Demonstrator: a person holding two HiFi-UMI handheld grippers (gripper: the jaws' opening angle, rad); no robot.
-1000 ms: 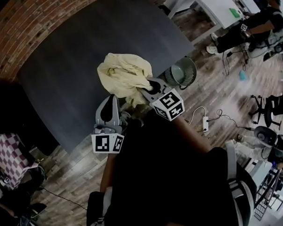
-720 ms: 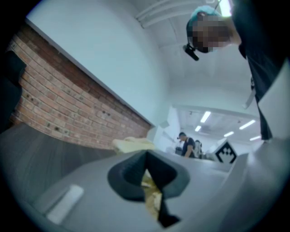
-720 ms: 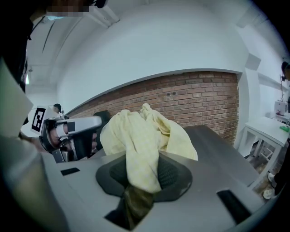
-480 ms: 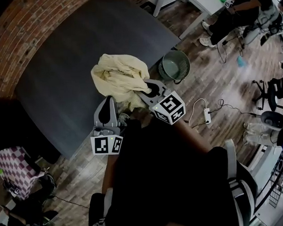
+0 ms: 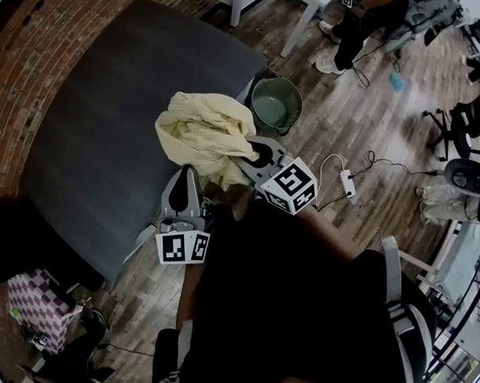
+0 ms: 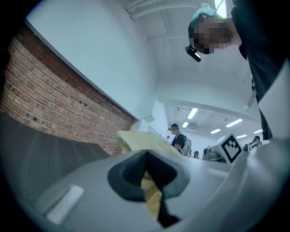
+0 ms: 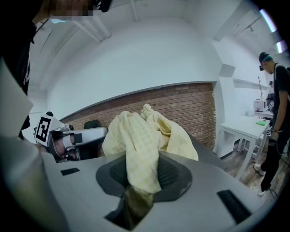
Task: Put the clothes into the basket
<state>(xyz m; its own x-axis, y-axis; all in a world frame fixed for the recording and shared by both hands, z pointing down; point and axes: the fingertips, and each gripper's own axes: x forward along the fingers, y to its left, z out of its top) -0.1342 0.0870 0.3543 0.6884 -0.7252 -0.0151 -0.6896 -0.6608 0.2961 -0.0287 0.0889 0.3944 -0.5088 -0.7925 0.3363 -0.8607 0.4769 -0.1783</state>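
Open-plan lab or office workspace

Shown by bare brick wall at upper left, plank floor at right with power strip and trailing cables, swivel chair at right edge, white desk, ceiling strip lights, and another person at top right.

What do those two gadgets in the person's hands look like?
The left gripper and right gripper are light grey moulded shells with dark textured pads inside the jaws. Each carries a white cube printed with black square markers. The person wears a black top.
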